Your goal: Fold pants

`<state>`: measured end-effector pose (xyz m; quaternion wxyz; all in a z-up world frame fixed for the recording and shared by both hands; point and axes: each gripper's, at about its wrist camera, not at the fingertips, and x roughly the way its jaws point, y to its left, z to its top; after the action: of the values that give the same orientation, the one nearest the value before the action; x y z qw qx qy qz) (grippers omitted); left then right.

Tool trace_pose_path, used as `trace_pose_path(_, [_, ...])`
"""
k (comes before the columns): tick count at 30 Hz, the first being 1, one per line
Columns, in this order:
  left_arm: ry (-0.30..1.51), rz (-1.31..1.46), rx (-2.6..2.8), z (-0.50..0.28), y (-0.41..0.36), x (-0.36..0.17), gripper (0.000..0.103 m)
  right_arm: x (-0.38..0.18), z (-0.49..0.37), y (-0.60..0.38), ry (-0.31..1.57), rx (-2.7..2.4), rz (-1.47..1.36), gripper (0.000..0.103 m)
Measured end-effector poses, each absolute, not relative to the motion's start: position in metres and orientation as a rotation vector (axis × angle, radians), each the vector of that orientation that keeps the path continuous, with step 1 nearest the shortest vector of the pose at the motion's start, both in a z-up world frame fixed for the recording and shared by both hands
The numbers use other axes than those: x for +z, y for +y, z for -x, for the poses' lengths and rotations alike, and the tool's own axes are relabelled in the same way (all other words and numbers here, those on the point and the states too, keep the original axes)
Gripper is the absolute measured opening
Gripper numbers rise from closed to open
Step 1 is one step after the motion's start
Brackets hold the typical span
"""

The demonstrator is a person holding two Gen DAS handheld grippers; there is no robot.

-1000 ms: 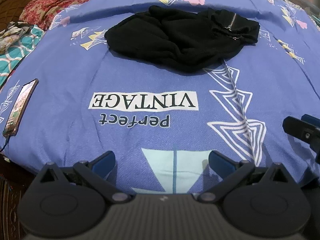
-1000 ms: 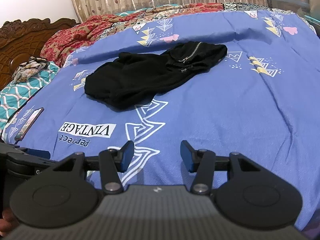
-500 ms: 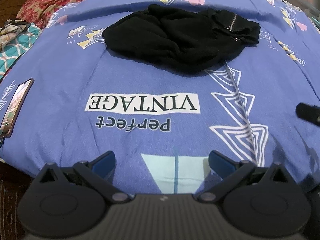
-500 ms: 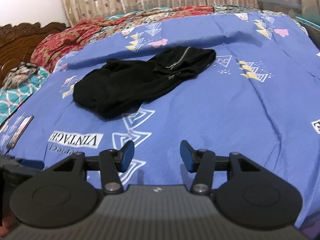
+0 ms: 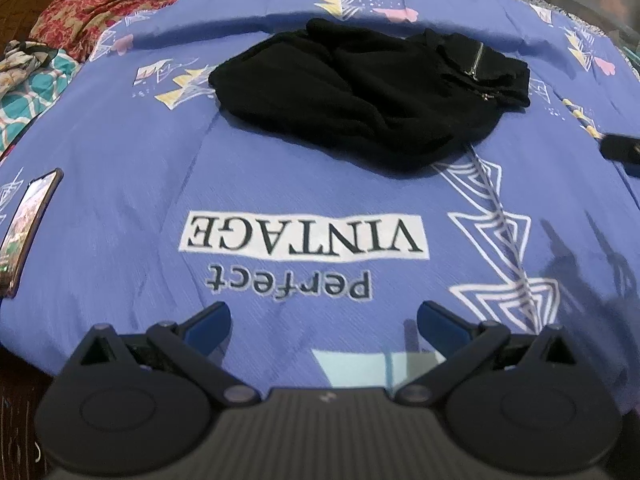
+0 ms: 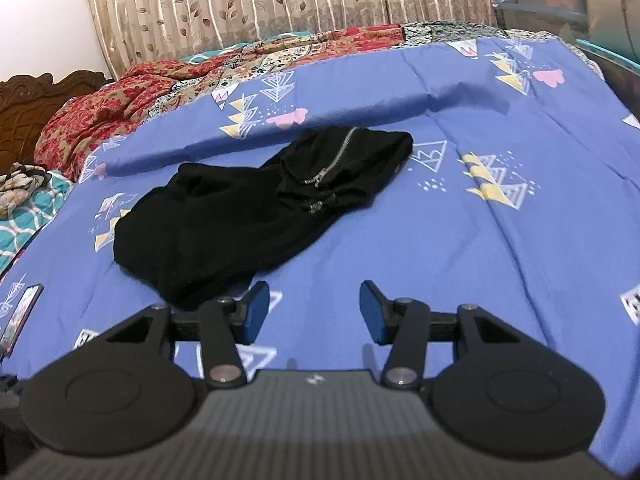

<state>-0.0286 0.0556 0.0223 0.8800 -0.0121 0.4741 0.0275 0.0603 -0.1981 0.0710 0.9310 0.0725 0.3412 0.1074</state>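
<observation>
I see a blue bedsheet (image 5: 120,184) covering the bed, and I place everything else by it. A red floral blanket (image 6: 104,120) is bunched along its far edge. The black pants (image 5: 360,96) lie crumpled on the sheet's middle, zipper (image 6: 332,160) up, beyond the printed "VINTAGE" lettering (image 5: 304,236). My left gripper (image 5: 324,320) hangs over the sheet's near edge with its jaws spread wide and empty. My right gripper (image 6: 310,312) hangs over the sheet just short of the pants, jaws closing on nothing. A phone (image 5: 28,228) lies at the sheet's left border.
</observation>
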Motion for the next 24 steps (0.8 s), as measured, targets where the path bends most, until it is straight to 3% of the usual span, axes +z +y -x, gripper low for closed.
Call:
trace_pose_path(4, [0.933,0.031,0.02,0.023,0.066,0.032,0.103,0.07,-0.09,-0.186,0.708,0.244,-0.127,0.034])
trace_pose_path(9, [0.833,0.011,-0.017,-0.008,0.085,0.059,0.103,0.065,-0.138,-0.171,0.714,0.252,-0.084,0.032])
trace_pose_path(14, [0.781,0.035,0.044,-0.082,0.118,0.083,0.102,0.057,-0.196,-0.146,0.717,0.268,-0.034,0.038])
trace_pose_path(20, [0.777,0.123,0.073,-0.17,0.134,0.091,0.097,0.024,-0.261,-0.117,0.804,0.271,0.057,0.056])
trace_pose_path(22, [0.769,0.114,0.069,-0.191,0.129,0.089,0.097,0.014,-0.269,-0.116,0.814,0.282,0.109,0.051])
trace_pose_path(23, [0.776,0.106,0.061,-0.205,0.123,0.086,0.097,0.015,-0.269,-0.118,0.805,0.292,0.125,0.045])
trace_pose_path(24, [0.786,0.104,0.063,-0.215,0.119,0.084,0.097,0.02,-0.267,-0.121,0.79,0.288,0.138,0.029])
